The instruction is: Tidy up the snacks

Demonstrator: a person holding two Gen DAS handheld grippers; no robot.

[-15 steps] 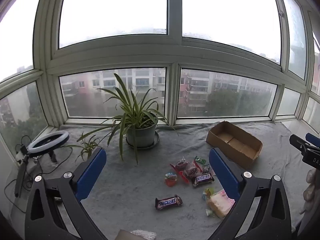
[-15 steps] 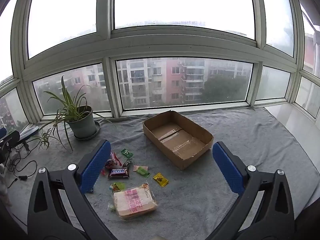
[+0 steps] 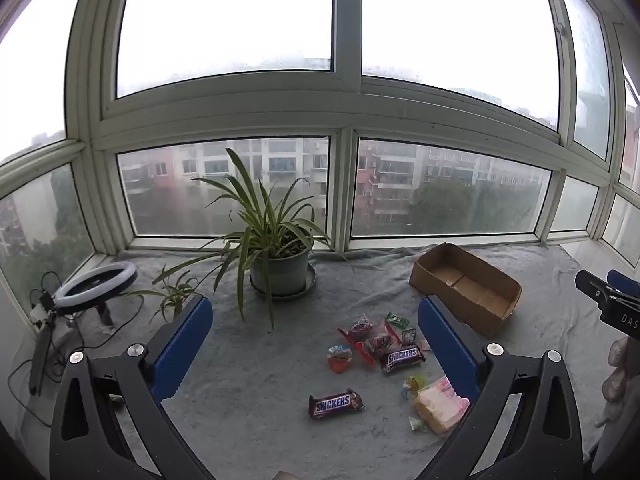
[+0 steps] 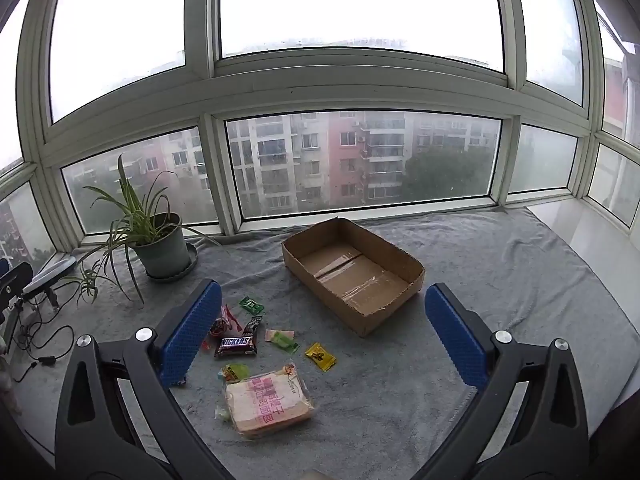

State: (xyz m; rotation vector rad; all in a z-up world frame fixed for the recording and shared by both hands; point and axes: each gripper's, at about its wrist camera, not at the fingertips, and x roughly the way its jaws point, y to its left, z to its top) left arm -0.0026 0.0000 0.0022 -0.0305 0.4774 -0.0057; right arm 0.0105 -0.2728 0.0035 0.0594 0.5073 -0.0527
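We hold both grippers, left and right, wide open and empty above the snacks, which lie scattered on the blanket beside the empty box.

a wide bay window with pale frames wraps the whole nook, its upper panes blown white by overcast sky and its lower panes showing misty apartment blocks and trees. below the window, a grey blanket covers the deep sill, bare and glossy at the far right end. a potted spider plant stands close under the window's centre post, and left of the plant sit a ring light and loose cables.
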